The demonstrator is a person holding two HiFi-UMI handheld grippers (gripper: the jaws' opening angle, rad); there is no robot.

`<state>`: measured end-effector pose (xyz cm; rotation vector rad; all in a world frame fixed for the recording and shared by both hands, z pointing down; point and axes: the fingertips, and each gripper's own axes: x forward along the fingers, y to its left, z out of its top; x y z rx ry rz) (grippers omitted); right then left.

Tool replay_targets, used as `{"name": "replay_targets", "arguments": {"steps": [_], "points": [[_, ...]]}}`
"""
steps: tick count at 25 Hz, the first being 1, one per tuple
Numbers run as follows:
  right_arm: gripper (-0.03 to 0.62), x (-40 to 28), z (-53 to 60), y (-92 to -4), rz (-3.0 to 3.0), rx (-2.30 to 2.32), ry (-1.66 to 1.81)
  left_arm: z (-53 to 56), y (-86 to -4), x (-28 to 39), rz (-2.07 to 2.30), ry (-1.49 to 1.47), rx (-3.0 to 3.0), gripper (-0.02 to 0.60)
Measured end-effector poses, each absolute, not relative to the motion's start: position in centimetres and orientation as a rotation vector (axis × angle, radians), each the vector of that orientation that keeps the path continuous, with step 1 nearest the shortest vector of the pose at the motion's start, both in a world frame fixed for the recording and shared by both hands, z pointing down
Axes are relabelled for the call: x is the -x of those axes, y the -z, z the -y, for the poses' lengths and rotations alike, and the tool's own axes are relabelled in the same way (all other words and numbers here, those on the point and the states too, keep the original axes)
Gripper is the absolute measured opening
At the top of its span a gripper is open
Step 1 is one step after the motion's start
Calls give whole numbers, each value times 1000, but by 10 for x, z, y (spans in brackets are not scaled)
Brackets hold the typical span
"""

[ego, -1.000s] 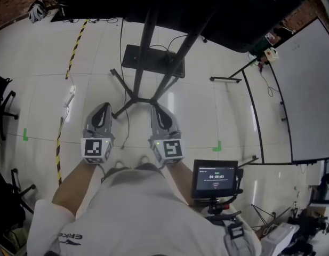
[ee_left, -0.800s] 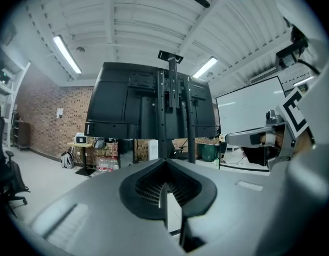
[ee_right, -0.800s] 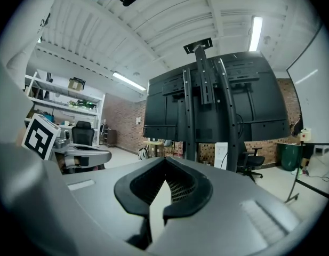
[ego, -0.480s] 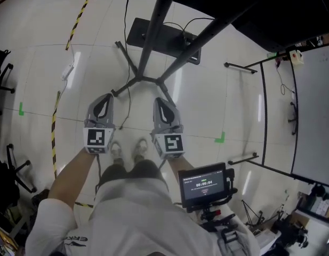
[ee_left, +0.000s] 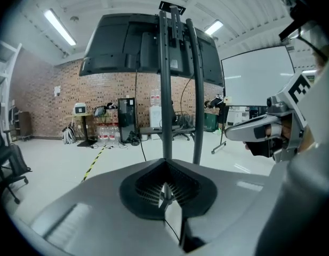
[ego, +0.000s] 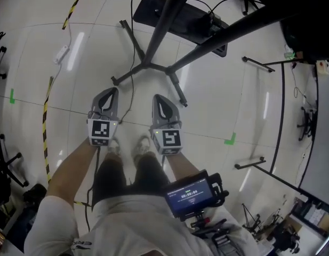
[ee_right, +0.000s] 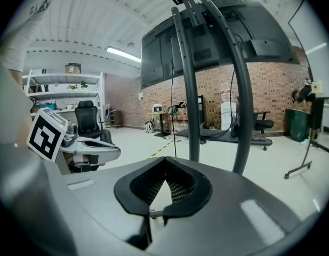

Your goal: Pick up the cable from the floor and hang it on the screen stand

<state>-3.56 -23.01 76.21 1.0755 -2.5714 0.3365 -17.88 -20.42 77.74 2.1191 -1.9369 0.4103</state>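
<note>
Holding nothing, both jaws are pressed shut, left gripper (ego: 110,92) and right gripper (ego: 159,98) side by side. The thin black cable (ego: 132,95) lies on the floor (ego: 223,100) between them, nearer the left, running lengthwise toward the screen stand (ego: 163,28). Compared with a second ago, both grippers sit lower and the stand's feet look closer.

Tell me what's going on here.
A person stands facing the screen stand, holding the left gripper and the right gripper out in front, side by side. Both are shut and empty. A thin black cable lies on the floor by the stand's feet, not yet picked up.
</note>
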Motion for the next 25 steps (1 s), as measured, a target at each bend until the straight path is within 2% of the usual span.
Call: {"name": "replay_targets", "arguments": {"steps": [15, 25], "points": [[14, 47, 257, -1077, 2581, -1052, -381, 216, -1123, 201, 1856, -440, -2093, 2], [14, 40, 267, -1214, 2578, -1058, -350, 215, -1292, 160, 1706, -470, -2154, 2]]}}
